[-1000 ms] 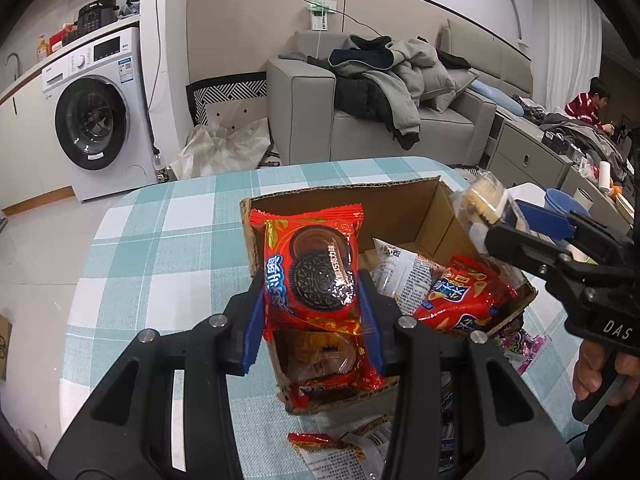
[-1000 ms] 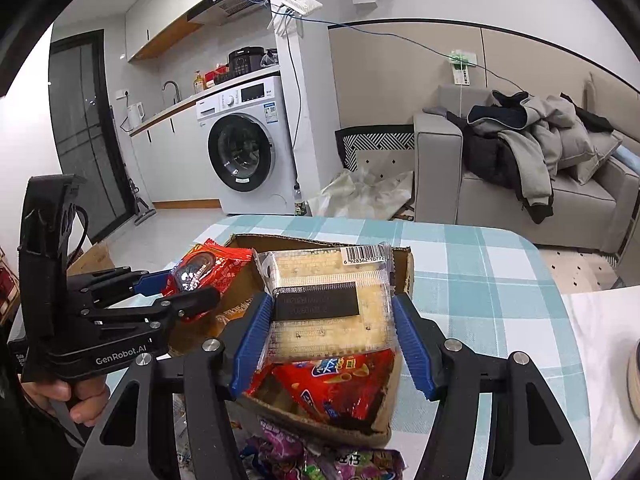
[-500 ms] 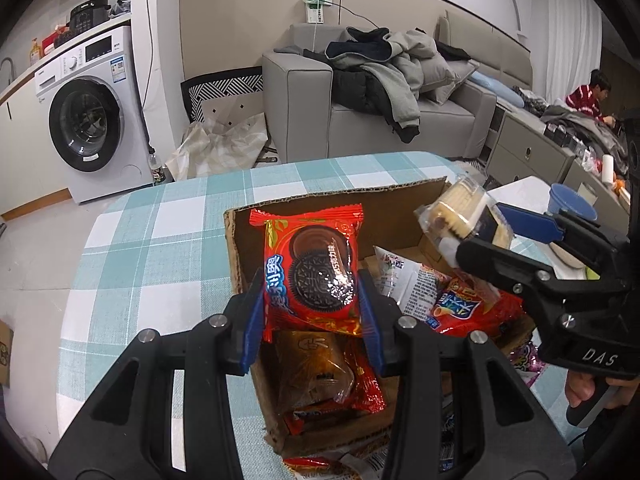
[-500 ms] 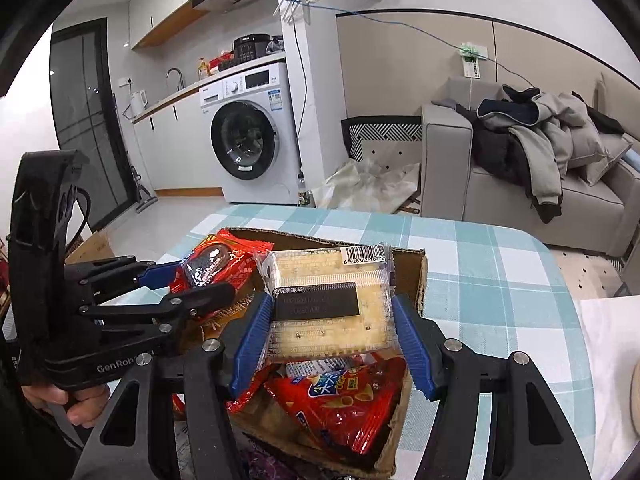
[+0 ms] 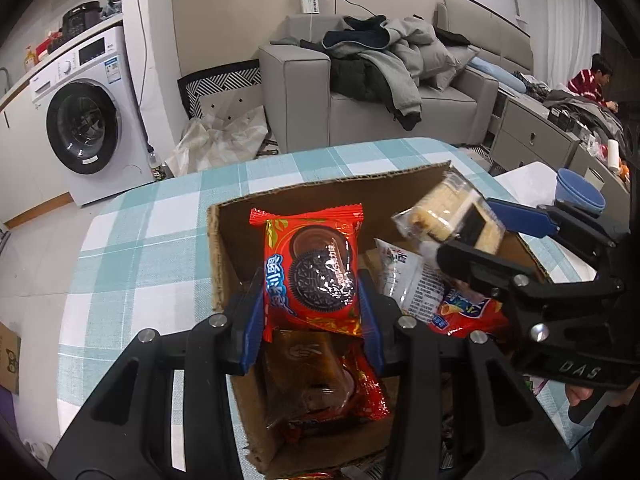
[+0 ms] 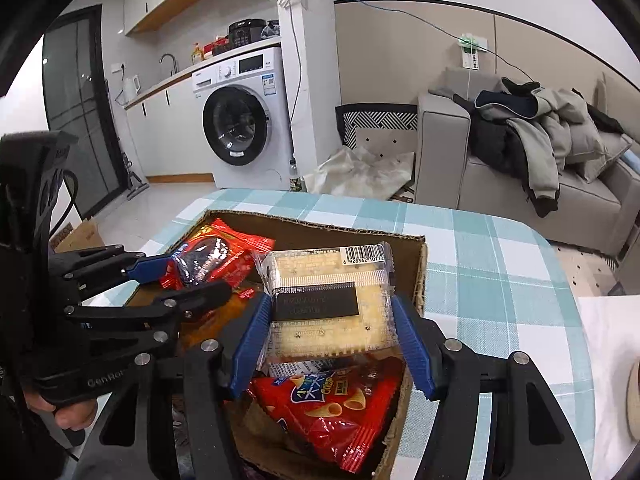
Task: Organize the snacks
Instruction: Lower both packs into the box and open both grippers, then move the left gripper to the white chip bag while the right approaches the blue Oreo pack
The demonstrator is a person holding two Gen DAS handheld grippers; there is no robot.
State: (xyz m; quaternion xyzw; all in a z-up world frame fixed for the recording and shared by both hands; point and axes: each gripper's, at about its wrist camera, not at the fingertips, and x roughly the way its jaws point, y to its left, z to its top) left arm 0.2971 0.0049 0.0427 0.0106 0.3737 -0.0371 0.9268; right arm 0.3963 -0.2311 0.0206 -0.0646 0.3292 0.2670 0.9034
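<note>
Left tool (image 5: 312,300): blue pads pressed on the two side edges of a red chocolate sandwich-cookie packet (image 5: 314,270); jaws narrow, grip firm; packet upright, its long axis running up and away from the pads
Right tool (image 6: 332,320): jaws set wider, clamped on the short sides of a clear-wrapped cracker pack (image 6: 330,304); barcode end up, flat face toward the camera
Below left tool: cardboard box (image 5: 214,256), open-topped, directly under the cookie packet; a brownish-red wrapper (image 5: 316,376) already lies in that near-left part
Below right tool: same box; a red crisp bag (image 6: 324,408) and a white sachet (image 5: 408,276) lie under the cracker pack, toward the right wall
Tool to tool: side by side over the box, close but apart; left over the left half, right over the right half
Key relation: each snack hangs straight above its drop spot; I judge the remaining move is downward and then a release
Surface: teal checked cloth (image 5: 132,248) carrying the box
</note>
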